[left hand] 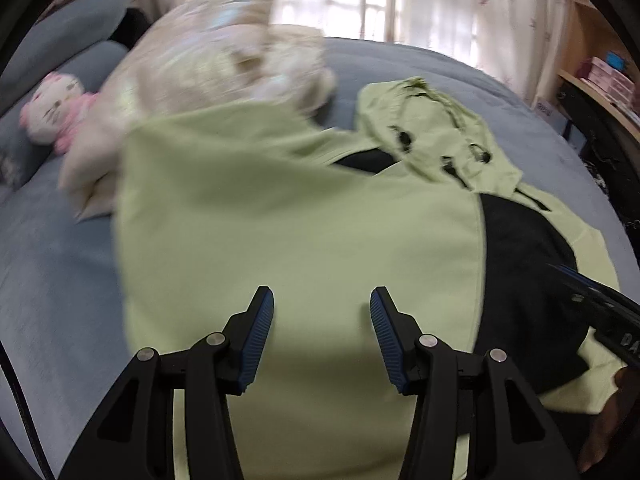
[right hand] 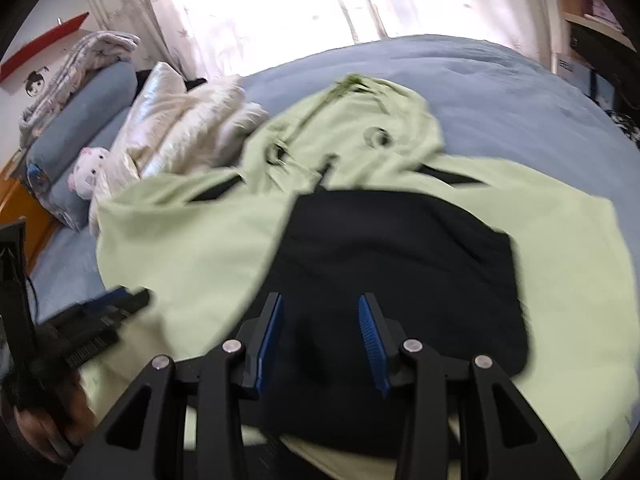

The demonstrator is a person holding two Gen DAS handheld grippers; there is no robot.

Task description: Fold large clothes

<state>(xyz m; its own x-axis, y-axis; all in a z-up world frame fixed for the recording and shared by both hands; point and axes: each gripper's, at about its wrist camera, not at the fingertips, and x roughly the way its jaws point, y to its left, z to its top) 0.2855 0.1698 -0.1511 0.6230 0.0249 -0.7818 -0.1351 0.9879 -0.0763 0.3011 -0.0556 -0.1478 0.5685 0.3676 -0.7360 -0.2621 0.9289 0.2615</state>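
Observation:
A large light green hoodie [left hand: 304, 216] with a black panel [left hand: 524, 280] lies spread on the blue bed [left hand: 60, 280]. Its hood [left hand: 432, 128], with eyelets and a drawstring, is bunched at the far end. My left gripper [left hand: 321, 292] hovers over the green cloth, open, with nothing between its blue pads. My right gripper [right hand: 321, 298] hangs over the black panel [right hand: 400, 260], also open and empty. The hoodie [right hand: 180, 248] fills the right wrist view, where the left gripper [right hand: 100, 312] shows blurred at the left in a hand. The right gripper [left hand: 600, 308] enters the left wrist view at the right edge.
A crumpled cream quilt [left hand: 208, 68] lies at the far left of the bed, touching the hoodie. A pink-and-white plush toy [left hand: 52, 112] rests against blue pillows [right hand: 80, 120]. Curtains [right hand: 280, 8] hang behind, with shelves [left hand: 600, 80] at the right. Bare blue bedding [right hand: 500, 92] shows beyond the hood.

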